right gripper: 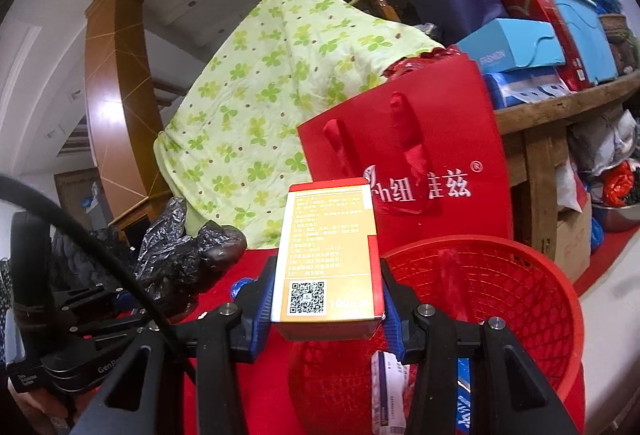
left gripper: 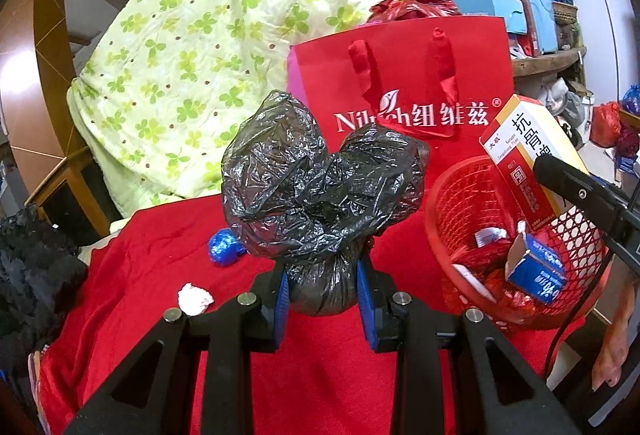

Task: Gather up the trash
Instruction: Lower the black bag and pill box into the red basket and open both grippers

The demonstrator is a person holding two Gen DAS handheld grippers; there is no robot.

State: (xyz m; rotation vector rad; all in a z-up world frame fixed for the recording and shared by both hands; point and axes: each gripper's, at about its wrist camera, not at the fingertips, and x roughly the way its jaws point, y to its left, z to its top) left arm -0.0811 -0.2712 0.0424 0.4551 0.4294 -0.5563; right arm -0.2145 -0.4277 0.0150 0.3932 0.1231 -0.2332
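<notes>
while left gripper (left gripper: 323, 289) pinches black bag (left gripper: 320, 191), right gripper (right gripper: 326, 309) clamps box (right gripper: 330, 255).

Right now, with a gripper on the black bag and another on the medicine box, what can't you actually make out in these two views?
- What the black plastic bag holds: opaque, knotted, in the left gripper.
- Bottom of the red basket, right wrist view: hidden by the medicine box and the right gripper.
- Logo on the red paper bag: the black bag covers some letters.
- Small print on the box: too small.
</notes>
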